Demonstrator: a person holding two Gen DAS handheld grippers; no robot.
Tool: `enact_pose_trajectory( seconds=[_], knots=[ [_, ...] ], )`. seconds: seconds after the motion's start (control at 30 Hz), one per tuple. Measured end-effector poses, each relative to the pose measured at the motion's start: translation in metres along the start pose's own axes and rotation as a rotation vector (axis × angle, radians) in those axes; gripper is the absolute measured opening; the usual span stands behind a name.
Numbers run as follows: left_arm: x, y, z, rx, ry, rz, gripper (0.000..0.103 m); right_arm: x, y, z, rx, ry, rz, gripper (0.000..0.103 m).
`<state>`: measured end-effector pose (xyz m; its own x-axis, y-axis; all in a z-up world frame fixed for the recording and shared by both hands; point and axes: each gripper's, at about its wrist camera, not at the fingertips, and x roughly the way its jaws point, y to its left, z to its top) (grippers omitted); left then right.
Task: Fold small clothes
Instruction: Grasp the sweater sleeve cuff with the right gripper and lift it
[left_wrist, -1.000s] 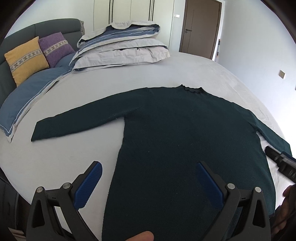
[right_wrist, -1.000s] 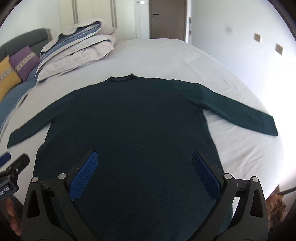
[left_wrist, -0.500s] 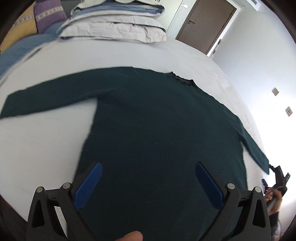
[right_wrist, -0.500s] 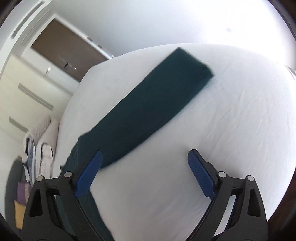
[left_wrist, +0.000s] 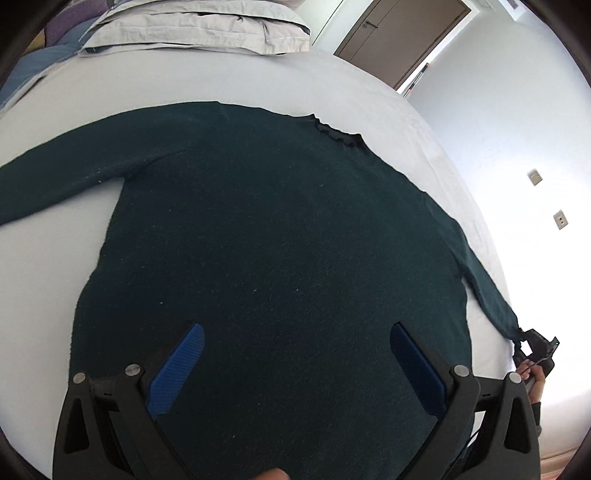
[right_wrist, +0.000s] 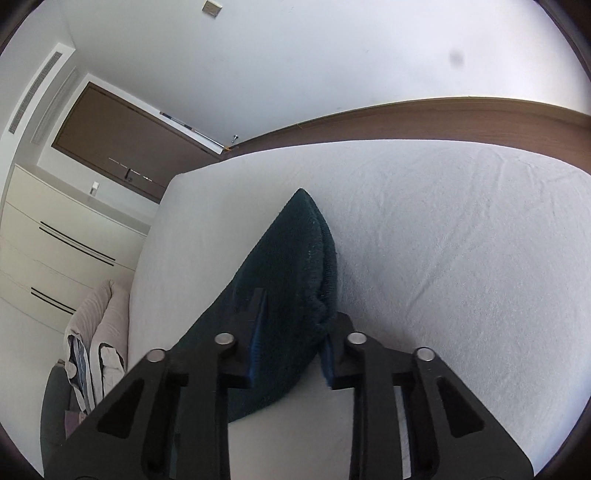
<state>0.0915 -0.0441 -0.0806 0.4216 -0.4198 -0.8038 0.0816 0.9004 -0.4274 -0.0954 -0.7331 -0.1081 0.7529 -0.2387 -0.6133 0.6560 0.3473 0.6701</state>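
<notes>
No readable text, label, brand, number or sign shows in either view. The dark green sweater (left_wrist: 280, 236) carries no visible tag or print, and the white bedsheet (right_wrist: 461, 229) is plain. The two small wall plates (left_wrist: 534, 177) at about three o'clock in the left wrist view are blank (too small to show any marking). The brown door (right_wrist: 122, 144) at about ten o'clock in the right wrist view bears only a handle, and the drawer fronts (right_wrist: 66, 243) below it show only dark slots.
</notes>
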Motion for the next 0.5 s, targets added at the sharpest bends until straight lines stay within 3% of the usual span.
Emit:
enact_pose_trajectory(
  seconds=[0.13,0.27,0.37,0.5],
  knots=[
    [0.0,0.011,0.004,-0.025,-0.012,-0.013,0.103,0.005,0.031,0.0,-0.097,-0.005,-0.017,0.008],
    [-0.007,0.022,0.009,-0.035,-0.033,-0.03,0.103,0.015,0.113,-0.027,-0.284,0.02,0.022,0.007],
    [-0.011,0.033,0.015,-0.06,-0.062,-0.045,0.103,0.032,0.195,-0.07,-0.493,0.07,0.075,0.007],
    [-0.016,0.049,0.025,-0.109,-0.105,-0.049,0.103,0.059,0.304,-0.173,-0.732,0.169,0.172,0.007]
  ],
)
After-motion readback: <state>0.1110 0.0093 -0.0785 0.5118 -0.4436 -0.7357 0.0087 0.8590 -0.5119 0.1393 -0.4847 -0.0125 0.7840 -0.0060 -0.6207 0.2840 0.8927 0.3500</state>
